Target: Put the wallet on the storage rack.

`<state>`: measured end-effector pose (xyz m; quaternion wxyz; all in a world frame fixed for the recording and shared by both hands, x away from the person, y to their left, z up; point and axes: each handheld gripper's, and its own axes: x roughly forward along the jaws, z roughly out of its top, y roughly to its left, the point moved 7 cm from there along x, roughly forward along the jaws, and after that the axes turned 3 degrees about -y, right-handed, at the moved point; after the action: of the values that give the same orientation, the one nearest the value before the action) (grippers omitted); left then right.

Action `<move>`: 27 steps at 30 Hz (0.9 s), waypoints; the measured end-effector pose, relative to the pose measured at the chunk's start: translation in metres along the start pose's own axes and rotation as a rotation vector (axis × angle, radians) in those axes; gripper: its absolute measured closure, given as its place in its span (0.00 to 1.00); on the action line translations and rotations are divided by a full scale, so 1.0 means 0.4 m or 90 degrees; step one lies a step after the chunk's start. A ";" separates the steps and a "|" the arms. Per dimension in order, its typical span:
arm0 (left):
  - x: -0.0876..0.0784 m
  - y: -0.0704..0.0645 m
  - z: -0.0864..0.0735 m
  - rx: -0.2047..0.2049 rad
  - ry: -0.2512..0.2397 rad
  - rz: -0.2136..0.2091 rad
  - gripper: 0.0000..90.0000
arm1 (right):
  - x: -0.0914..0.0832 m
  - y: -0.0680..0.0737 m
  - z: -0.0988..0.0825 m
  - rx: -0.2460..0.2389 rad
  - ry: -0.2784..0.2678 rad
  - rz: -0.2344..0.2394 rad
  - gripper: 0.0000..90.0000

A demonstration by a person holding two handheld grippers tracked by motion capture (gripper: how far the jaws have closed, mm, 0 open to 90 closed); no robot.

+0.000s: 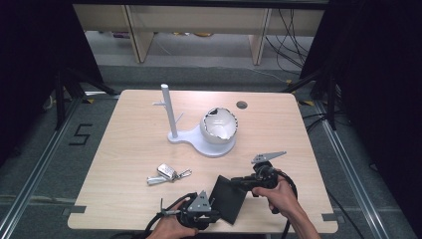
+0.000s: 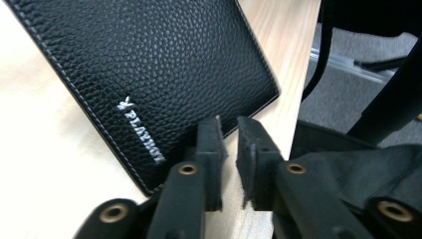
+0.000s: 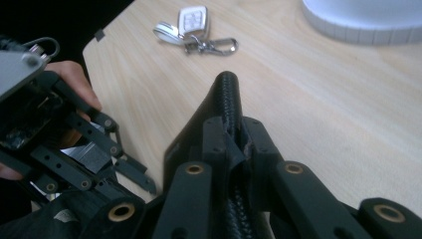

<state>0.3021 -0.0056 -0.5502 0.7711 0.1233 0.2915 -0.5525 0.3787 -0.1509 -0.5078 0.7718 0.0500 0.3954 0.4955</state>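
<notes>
Clamping one black wallet (image 1: 228,198), the right gripper (image 3: 234,130) holds it upright. Left gripper (image 2: 228,130) sits just beside the wallet, jaws slightly apart. One key bunch (image 1: 168,174) lies near the wallet, one white stand (image 1: 199,130) beyond.

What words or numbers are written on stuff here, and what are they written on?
"PLAYBOY", in white letters beside a small white logo: on the black leather wallet.
"5", in black: on the floor left of the table.
The key fob has buttons, but any marks are too small to read.
</notes>
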 end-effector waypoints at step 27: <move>-0.221 0.118 -0.083 -0.029 0.012 0.171 0.40 | -0.154 -0.033 0.257 -0.062 -0.117 -0.090 0.93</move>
<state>0.3158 0.0972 -0.5314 0.8381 0.1489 0.2920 -0.4360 0.4441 -0.1748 -0.4093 0.8392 0.0300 0.3011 0.4519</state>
